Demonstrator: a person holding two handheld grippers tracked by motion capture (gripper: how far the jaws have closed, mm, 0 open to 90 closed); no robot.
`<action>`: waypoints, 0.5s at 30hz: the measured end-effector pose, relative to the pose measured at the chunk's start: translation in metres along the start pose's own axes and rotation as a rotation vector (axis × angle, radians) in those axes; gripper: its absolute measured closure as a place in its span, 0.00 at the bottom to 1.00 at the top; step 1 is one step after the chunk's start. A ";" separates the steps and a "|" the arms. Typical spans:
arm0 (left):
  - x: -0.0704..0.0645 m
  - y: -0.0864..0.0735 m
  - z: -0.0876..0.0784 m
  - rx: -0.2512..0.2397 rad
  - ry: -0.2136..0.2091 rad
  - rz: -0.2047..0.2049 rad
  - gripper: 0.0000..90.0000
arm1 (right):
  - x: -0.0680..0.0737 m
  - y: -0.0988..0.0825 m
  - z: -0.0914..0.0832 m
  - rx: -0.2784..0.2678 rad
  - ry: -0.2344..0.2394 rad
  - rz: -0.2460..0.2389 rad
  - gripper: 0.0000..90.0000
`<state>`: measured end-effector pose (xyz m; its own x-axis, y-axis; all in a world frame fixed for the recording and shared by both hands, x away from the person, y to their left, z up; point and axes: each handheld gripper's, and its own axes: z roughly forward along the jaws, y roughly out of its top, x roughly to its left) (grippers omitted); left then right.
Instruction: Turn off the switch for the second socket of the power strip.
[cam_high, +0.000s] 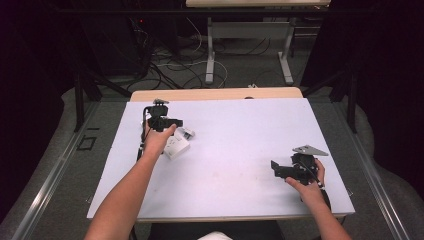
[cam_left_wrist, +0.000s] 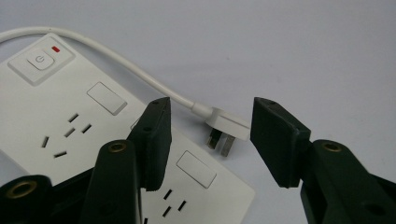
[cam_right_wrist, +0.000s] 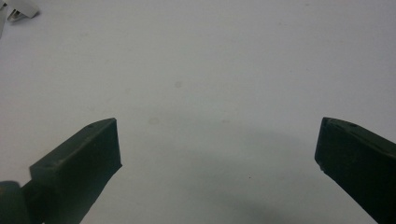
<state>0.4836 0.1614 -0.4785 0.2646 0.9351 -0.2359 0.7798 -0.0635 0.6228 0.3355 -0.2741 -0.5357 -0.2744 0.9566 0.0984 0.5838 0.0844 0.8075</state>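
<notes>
Nearest the camera in the high view, a person's two forearms are reaching up from the bottom edge over a white table (cam_high: 240, 165). The right gripper (cam_high: 276, 169) is hovering low over bare tabletop near the front right corner; in the right gripper view its two black jaws are standing wide apart with nothing between them but the plain white surface, and a corner of the white plug (cam_right_wrist: 21, 11) is peeking in at the top left, well away. Farther back and to the left, the left gripper (cam_high: 175, 122) is hanging over a white power strip (cam_high: 176, 146). In the left gripper view its jaws are spread open and holding nothing, and the strip's own plug (cam_left_wrist: 229, 127) is lying on the table between them, nearer the right-hand jaw, pins facing the camera. Its white cord (cam_left_wrist: 112, 58) is curving back around the strip, past the power button (cam_left_wrist: 41, 59) with a small red light beside it. The left-hand jaw is sitting over the strip's face, beside its sockets. The step in hand appears to be the approach to pick up the plug: the jaws are bracketing it but not touching it. The next move likely calls for lowering a little, centring the plug body between the pads, and closing on its flat sides clear of the pins, probably so it can be pushed into a socket.
</notes>
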 end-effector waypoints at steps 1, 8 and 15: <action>-0.001 0.000 0.000 -0.007 -0.002 -0.001 0.52 | 0.000 0.000 0.000 0.000 0.000 -0.003 0.00; -0.003 -0.001 -0.008 -0.018 -0.029 0.016 0.49 | -0.001 0.000 0.000 -0.001 -0.002 -0.004 0.00; -0.009 -0.003 -0.014 -0.016 -0.071 0.043 0.43 | 0.000 0.000 0.000 0.000 -0.003 -0.003 0.00</action>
<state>0.4710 0.1578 -0.4677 0.3374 0.9046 -0.2604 0.7581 -0.0972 0.6448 0.3350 -0.2745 -0.5357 -0.2744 0.9570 0.0941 0.5827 0.0876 0.8080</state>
